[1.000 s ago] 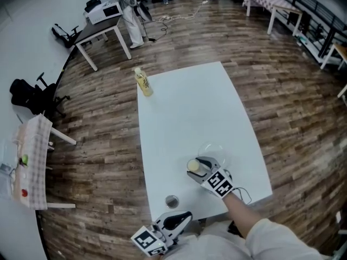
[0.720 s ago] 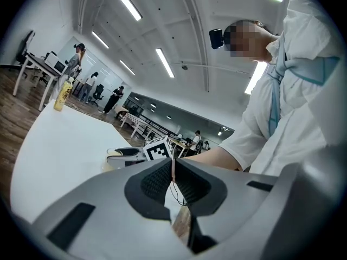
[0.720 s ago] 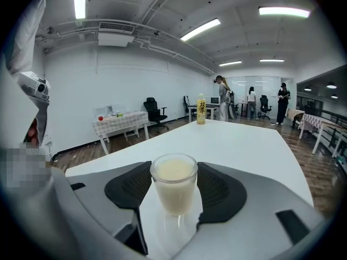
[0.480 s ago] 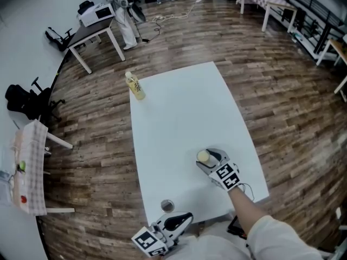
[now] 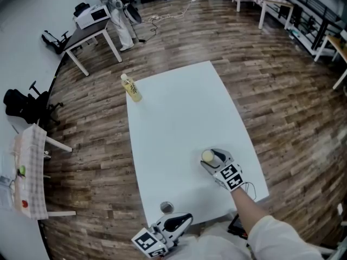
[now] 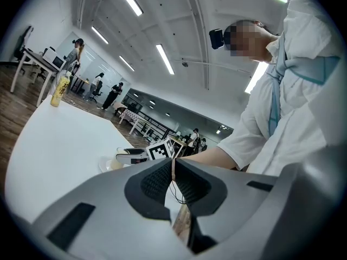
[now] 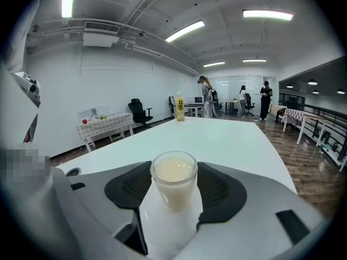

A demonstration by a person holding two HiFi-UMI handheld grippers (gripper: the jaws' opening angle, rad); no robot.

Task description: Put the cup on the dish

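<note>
floor [image 5: 282, 91]: wood planks | walls [image 7: 108, 85]: white | lights [image 7: 184, 30]: ceiling strips

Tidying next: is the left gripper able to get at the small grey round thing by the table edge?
Probably yes: the left gripper sits close beside the small grey round thing, nothing between them; its jaws are shut.

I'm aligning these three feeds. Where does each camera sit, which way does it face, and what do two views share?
Head view: on the person's head, facing steeply down at the table; shows left gripper, right gripper, right forearm.
Left gripper view: on the left gripper, facing over its shut fingers toward the person's torso and right forearm.
Right gripper view: on the right gripper, facing across the table over the cup its fingers hold.
Shared: the bottle, in all three.
</note>
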